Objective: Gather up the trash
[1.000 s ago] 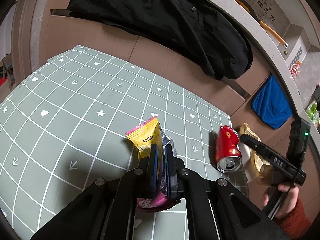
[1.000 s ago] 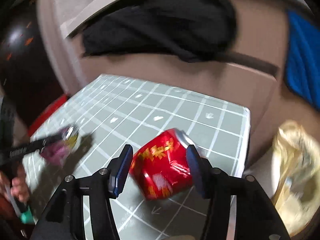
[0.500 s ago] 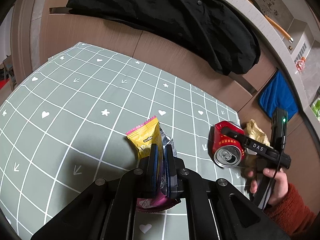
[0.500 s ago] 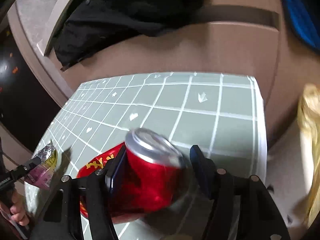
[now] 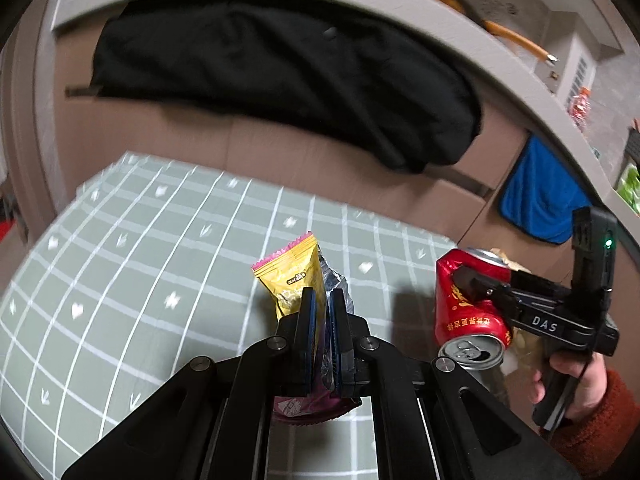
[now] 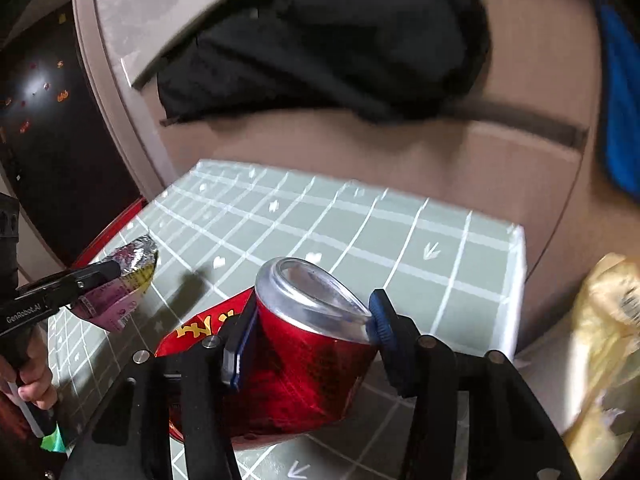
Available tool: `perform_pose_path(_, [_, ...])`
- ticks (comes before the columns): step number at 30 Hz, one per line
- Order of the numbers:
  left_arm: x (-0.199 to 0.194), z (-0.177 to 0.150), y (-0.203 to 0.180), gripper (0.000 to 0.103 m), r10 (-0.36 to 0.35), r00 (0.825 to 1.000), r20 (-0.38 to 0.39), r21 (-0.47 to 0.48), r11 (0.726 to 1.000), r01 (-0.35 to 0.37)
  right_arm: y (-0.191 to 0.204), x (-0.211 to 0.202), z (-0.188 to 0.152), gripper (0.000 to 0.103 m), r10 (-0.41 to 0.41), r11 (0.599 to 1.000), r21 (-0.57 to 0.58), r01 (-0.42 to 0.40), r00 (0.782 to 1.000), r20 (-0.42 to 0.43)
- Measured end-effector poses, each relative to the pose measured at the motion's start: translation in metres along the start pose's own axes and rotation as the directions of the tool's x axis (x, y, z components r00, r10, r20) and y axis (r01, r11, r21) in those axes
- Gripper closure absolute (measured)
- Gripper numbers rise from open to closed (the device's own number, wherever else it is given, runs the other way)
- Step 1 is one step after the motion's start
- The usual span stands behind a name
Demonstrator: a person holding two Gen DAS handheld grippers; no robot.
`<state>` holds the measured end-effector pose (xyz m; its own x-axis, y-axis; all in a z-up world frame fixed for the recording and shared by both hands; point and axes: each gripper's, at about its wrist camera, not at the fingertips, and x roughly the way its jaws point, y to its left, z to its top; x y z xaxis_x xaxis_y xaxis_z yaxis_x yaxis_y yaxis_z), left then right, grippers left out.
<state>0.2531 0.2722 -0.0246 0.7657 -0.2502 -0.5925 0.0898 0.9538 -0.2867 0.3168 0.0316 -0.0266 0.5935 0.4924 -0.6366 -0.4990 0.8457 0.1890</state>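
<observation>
Red can point(image 5: 470, 304) now lifted (right gripper point(image 6: 310, 336)).

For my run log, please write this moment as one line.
left gripper: shut on snack wrapper | right gripper: shut on red can | both held above checked tablecloth

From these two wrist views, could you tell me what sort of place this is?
Probably a home living area: a low table under a green patterned cloth, a black garment draped over brown furniture, and a blue cloth hanging nearby.
</observation>
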Motion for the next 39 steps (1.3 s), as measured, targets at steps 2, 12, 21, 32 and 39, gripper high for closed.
perform_pose_path(2, [-0.004, 0.007, -0.013, 0.096, -0.013, 1.0, 0.023, 0.02, 1.0, 0.013, -0.001, -0.015, 0.007, 0.055, -0.019, 1.0, -0.014, 0.02, 0.999, 0.031])
perform_pose_path(12, [-0.014, 0.042, -0.101, 0.096, -0.139, 0.984, 0.111, 0.152, 0.981, 0.121, -0.022, -0.111, 0.031, 0.055, -0.14, 0.987, -0.047, 0.153, 0.968, 0.208])
perform_pose_path(21, [0.014, 0.054, -0.205, 0.096, -0.29, 0.952, 0.1, 0.256, 0.932, 0.257, -0.083, -0.191, 0.025, 0.055, -0.298, 0.952, 0.027, 0.304, 0.905, 0.303])
perform_pose_path(32, [0.071, 0.053, -0.298, 0.096, -0.376, 0.926, 0.045, 0.279, 0.894, 0.349, -0.172, -0.236, -0.004, 0.055, -0.478, 0.878, 0.133, 0.46, 0.83, 0.287])
perform_pose_path(39, [0.128, 0.033, -0.328, 0.096, -0.377, 0.925, -0.054, 0.235, 0.895, 0.378, -0.215, -0.22, -0.02, 0.054, -0.509, 0.86, 0.168, 0.482, 0.831, 0.224])
